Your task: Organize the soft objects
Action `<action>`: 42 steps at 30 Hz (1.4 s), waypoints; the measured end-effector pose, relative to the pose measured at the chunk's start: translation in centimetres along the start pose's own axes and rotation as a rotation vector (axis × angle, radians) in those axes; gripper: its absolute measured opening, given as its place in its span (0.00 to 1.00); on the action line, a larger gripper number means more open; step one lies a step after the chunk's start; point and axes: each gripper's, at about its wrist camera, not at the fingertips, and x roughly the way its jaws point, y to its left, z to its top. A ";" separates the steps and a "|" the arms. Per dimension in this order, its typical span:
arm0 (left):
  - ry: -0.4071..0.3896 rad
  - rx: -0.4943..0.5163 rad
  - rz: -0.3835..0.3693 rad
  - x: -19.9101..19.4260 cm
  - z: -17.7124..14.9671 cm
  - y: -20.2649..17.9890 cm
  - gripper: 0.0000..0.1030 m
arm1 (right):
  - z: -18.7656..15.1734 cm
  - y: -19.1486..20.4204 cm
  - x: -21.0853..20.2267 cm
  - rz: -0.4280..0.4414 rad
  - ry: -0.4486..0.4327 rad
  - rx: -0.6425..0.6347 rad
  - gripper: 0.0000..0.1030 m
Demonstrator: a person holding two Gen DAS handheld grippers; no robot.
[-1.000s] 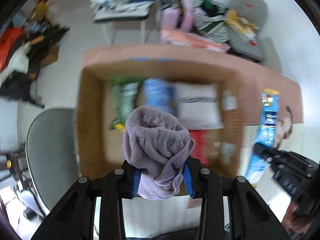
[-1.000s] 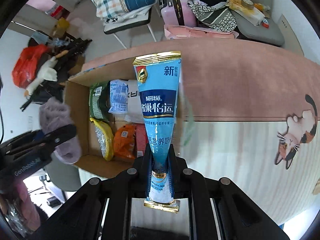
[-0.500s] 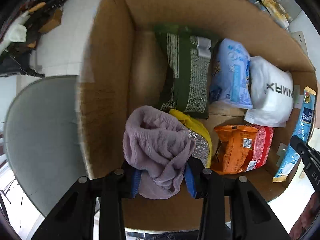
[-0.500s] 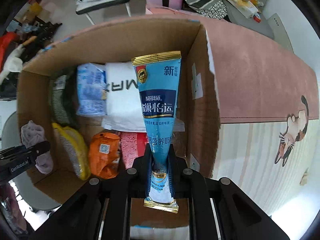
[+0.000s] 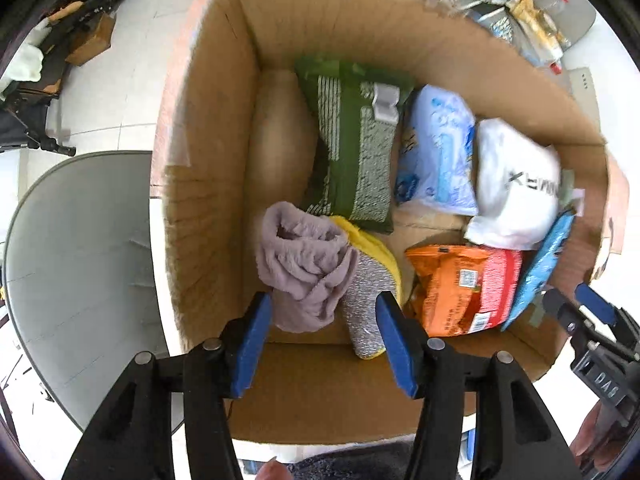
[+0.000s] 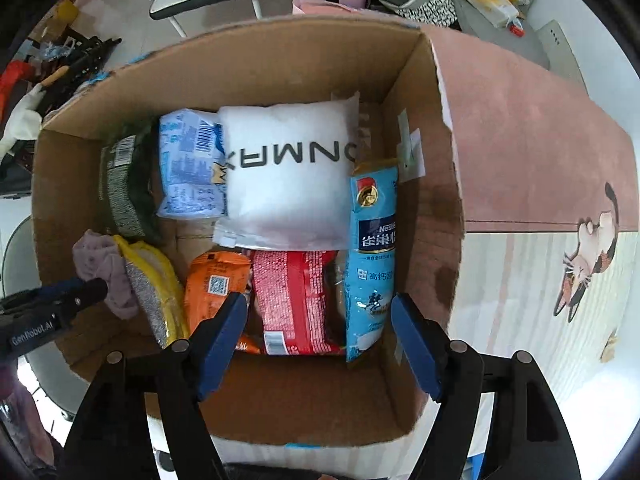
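An open cardboard box [image 5: 208,160] holds soft packs. My left gripper [image 5: 322,320] hangs over its near left corner with its jaws opening. The mauve fleece cloth [image 5: 304,264] lies loose just beyond the blue pads, against a yellow and silver sponge pack [image 5: 368,292]. Over the box's [image 6: 280,392] near right side, the jaws of my right gripper [image 6: 320,328] are opening. The blue Nestle pouch [image 6: 372,248] rests free along the right wall beside a red pack [image 6: 292,296]. Each gripper shows at the edge of the other's view.
Inside the box lie a green pack [image 5: 352,140], a light blue pack [image 5: 436,152], a white pillow pack [image 6: 288,176] and an orange pack [image 5: 452,288]. A grey chair seat [image 5: 72,260] stands left of the box. A pink cat-print mat [image 6: 540,140] spreads to its right.
Both grippers came down into the box and opened. The left let go of the mauve cloth, the right let go of the blue pouch, which now lies against the right wall.
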 end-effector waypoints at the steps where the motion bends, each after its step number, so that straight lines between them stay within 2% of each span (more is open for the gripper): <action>1: -0.011 0.001 -0.001 -0.5 -0.3 -0.1 0.60 | -0.3 0.1 -0.3 -0.001 -0.007 -0.005 0.75; 3: -0.051 0.002 0.000 -1.4 -1.0 -0.4 0.80 | -0.8 0.5 -0.9 0.005 -0.015 -0.016 0.76; 5: -0.098 0.012 0.023 -2.1 -1.9 -1.0 0.83 | -1.6 0.8 -1.5 0.010 -0.031 -0.025 0.82; 6: -0.114 0.017 0.034 -2.4 -2.3 -1.1 0.86 | -2.0 1.0 -1.7 0.012 -0.042 -0.029 0.86; 8: -0.132 0.025 0.035 -2.7 -3.2 -1.0 0.97 | -2.8 1.4 -2.0 0.016 -0.059 -0.034 0.88; 12: -0.168 0.024 0.038 -2.6 -4.6 -0.9 0.97 | -4.2 1.6 -2.5 0.020 -0.088 -0.038 1.00; 21: -0.236 0.033 0.103 -2.5 -6.4 -2.3 0.97 | -6.1 1.3 -3.2 -0.012 -0.133 -0.030 1.00; 26: -0.254 0.032 0.101 -3.1 -7.2 -2.7 0.97 | -6.6 0.4 -3.5 -0.010 -0.138 -0.017 1.00; 33: -0.365 0.053 0.104 -7.4 -10.4 -4.0 0.97 | -8.5 -0.4 -6.5 0.000 -0.202 -0.019 1.00; 42: -0.522 0.089 0.093 -14.3 -17.3 -5.7 0.97 | -14.4 -1.8 -14.8 0.052 -0.352 -0.022 1.00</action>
